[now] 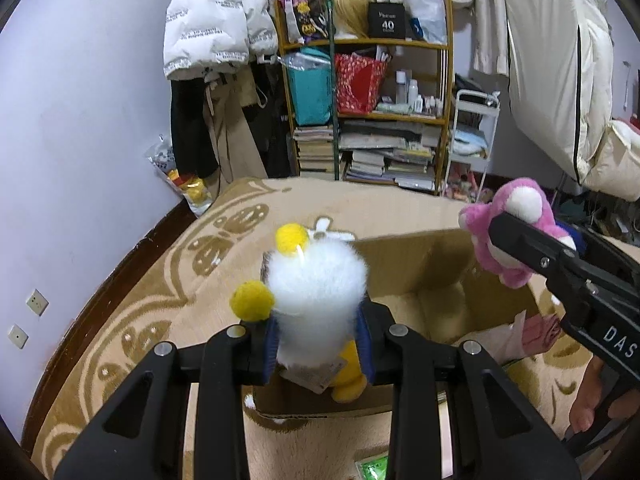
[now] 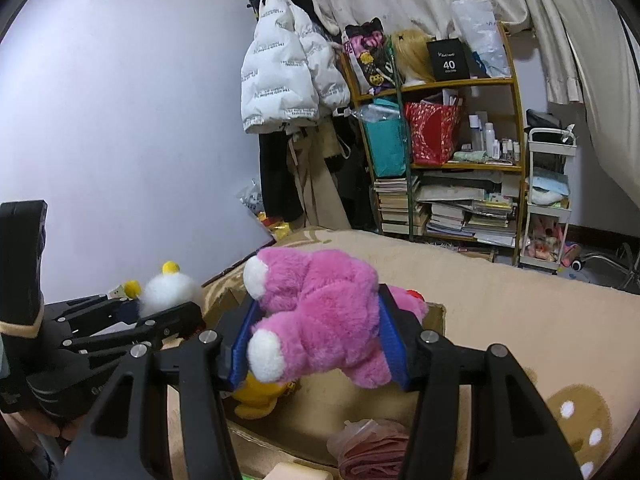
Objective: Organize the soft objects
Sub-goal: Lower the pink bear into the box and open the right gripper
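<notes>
Above the cardboard box (image 1: pixel 420 264), both toys held.
My left gripper (image 1: pixel 318 332) pinches the white plush (image 1: pixel 316 280); my right gripper (image 2: pixel 316 336) pinches the pink plush (image 2: pixel 320 312). Released off-centre, either may catch the rim and tumble onto the bed (image 2: pixel 500 296).

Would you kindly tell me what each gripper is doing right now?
Left gripper: closed on the white fluffy toy.
Right gripper: closed on the pink plush bear.

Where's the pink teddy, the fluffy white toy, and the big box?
pink teddy (image 2: pixel 320 312), right wrist view, on its furry body.
fluffy white toy (image 1: pixel 316 280), left wrist view, on its white fur.
cardboard box (image 1: pixel 416 264), left wrist view, on its inner back wall.
</notes>
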Demonstrator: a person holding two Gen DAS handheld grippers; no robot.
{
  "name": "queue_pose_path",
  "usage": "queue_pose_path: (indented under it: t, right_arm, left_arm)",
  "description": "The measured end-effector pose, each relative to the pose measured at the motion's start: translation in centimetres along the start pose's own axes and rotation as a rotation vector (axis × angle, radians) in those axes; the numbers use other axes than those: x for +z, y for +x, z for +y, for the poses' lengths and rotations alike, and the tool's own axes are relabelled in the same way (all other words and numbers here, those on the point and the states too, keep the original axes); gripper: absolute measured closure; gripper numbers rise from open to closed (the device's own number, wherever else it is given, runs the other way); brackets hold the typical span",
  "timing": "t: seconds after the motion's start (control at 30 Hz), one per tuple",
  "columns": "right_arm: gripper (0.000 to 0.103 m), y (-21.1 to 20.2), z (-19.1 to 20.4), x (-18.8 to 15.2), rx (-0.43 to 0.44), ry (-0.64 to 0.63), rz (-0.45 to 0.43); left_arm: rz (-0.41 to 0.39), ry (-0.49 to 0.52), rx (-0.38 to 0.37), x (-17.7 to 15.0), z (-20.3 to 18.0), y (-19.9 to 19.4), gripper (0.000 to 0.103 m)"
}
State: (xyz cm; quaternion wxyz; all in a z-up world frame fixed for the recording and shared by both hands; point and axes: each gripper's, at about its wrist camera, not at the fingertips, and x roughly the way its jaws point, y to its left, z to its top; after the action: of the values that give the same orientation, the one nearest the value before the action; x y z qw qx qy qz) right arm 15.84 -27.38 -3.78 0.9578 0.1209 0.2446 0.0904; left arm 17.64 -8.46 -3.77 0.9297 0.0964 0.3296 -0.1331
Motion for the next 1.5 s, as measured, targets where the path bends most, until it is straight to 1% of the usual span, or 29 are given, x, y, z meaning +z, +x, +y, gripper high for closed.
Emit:
queue_pose_path:
  t: [0.17, 0.5, 0.8, 0.87, 0.93, 1.0, 1.07, 1.1, 1.17, 1.33, 1.4, 1.43, 1.47, 1.5]
  right_arm:
    - [0.044, 0.7, -0.2, -0.4, -0.001, 0.003, 0.027]
    - [0.042, 2.0, -0.6, -1.1, -0.006, 0.024, 0.099]
    - [0.039, 2.8, -1.0, -1.9, -0.001, 0.048, 0.154]
    - [0.036, 3.0, -1.0, -2.1, -0.003, 0.051, 0.165]
    - [0.036, 3.1, -1.1, -2.3, -0.002, 0.055, 0.175]
    - [0.036, 3.2, -1.1, -2.4, -0.002, 0.056, 0.183]
    - [0.036, 3.2, -1.0, -2.5, -0.001, 0.057, 0.185]
    - [0.036, 3.2, -1.0, -2.5, -0.001, 0.057, 0.185]
    - [0.036, 3.2, -0.9, -2.5, -0.001, 0.058, 0.186]
    - [0.035, 3.2, -0.9, -2.5, -0.003, 0.06, 0.185]
    - [0.034, 3.0, -0.9, -2.5, -0.006, 0.064, 0.181]
    - [0.031, 2.8, -0.8, -2.5, -0.005, 0.066, 0.175]
    - [0.026, 2.6, -0.8, -2.5, -0.004, 0.069, 0.164]
    - [0.025, 2.3, -0.8, -2.4, -0.003, 0.07, 0.157]
  left_arm:
    - [0.045, 0.013, -0.003, -0.8, -0.5, 1.2, 0.072]
    - [0.094, 0.022, 0.006, -1.5, -0.4, 2.3, 0.072]
    - [0.115, 0.023, 0.018, -1.7, -0.2, 2.5, 0.072]
    - [0.122, 0.018, 0.018, -1.8, 0.0, 2.6, 0.071]
    - [0.131, 0.014, 0.022, -1.9, 0.2, 2.7, 0.07]
    - [0.138, 0.009, 0.024, -1.9, 0.4, 2.8, 0.067]
    - [0.141, 0.003, 0.029, -2.0, 0.5, 2.7, 0.06]
    - [0.139, 0.001, 0.033, -2.0, 0.6, 2.6, 0.058]
    - [0.132, 0.001, 0.04, -2.0, 0.6, 2.4, 0.052]
    - [0.111, 0.028, 0.06, -2.0, 0.4, 1.4, 0.047]
    - [0.11, 0.03, 0.064, -2.0, 0.5, 1.1, 0.043]
    - [0.111, 0.026, 0.066, -2.0, 0.6, 0.9, 0.039]
    - [0.11, 0.023, 0.066, -2.1, 0.7, 0.7, 0.037]
    - [0.108, 0.021, 0.067, -2.1, 0.7, 0.6, 0.037]
